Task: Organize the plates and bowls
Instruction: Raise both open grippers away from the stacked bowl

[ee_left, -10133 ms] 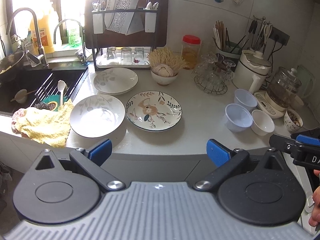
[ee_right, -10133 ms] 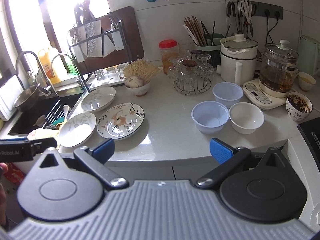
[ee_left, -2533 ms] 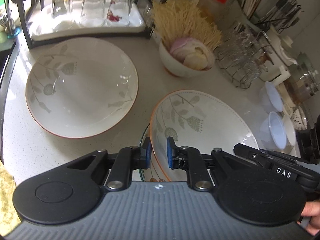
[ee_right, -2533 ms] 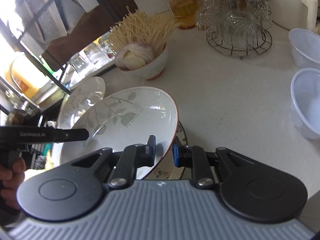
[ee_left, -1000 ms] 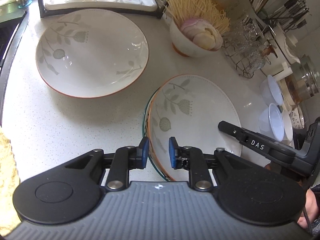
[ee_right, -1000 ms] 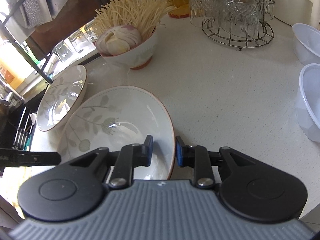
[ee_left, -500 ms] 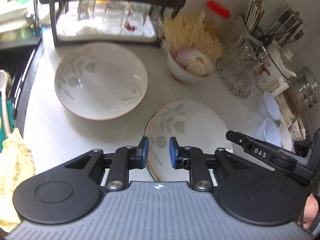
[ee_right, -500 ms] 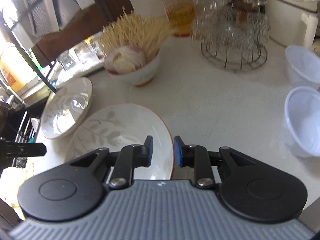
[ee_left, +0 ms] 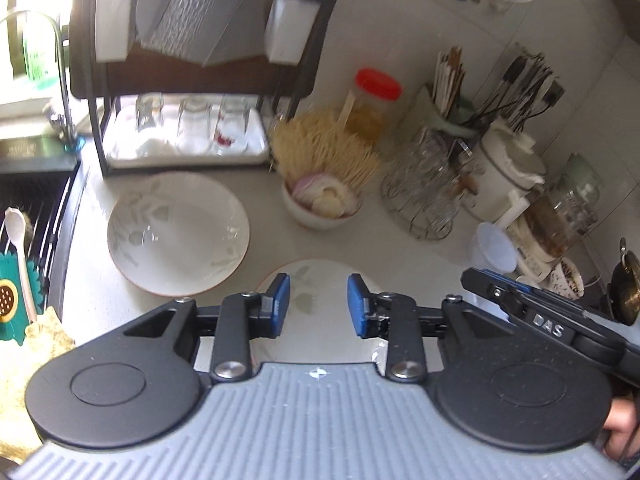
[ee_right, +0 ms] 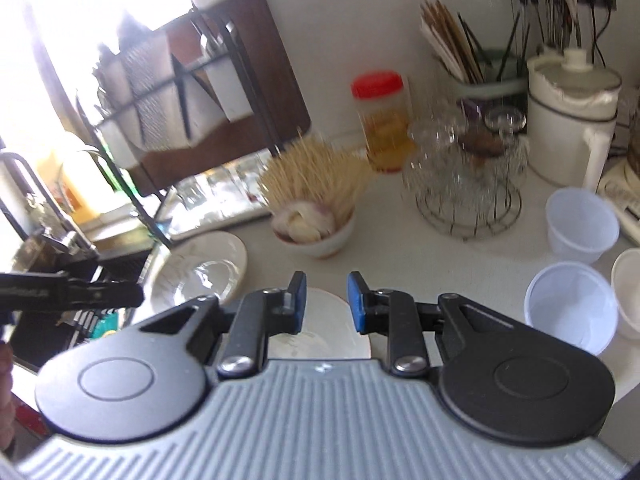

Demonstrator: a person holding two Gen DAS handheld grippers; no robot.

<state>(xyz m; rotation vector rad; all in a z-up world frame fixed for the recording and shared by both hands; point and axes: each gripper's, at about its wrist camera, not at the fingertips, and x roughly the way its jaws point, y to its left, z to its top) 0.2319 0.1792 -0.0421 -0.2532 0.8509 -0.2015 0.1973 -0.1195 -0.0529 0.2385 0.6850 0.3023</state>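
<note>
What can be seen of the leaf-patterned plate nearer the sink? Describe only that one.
The leaf-patterned plate is a wide, shallow dish of glossy white ceramic, with pale grey-green leaf sprigs inside and a thin reddish-brown rim. It lies flat and upright on the light countertop, empty, in front of the drying rack. Nothing touches it; both grippers are clear of it.

a leaf-patterned plate (ee_left: 178, 236) is set at centre left on the counter (ee_left: 384, 248); a second plate (ee_left: 316, 312) lies lower centre, a bowl of onions (ee_left: 320, 204) upper right of it.
</note>
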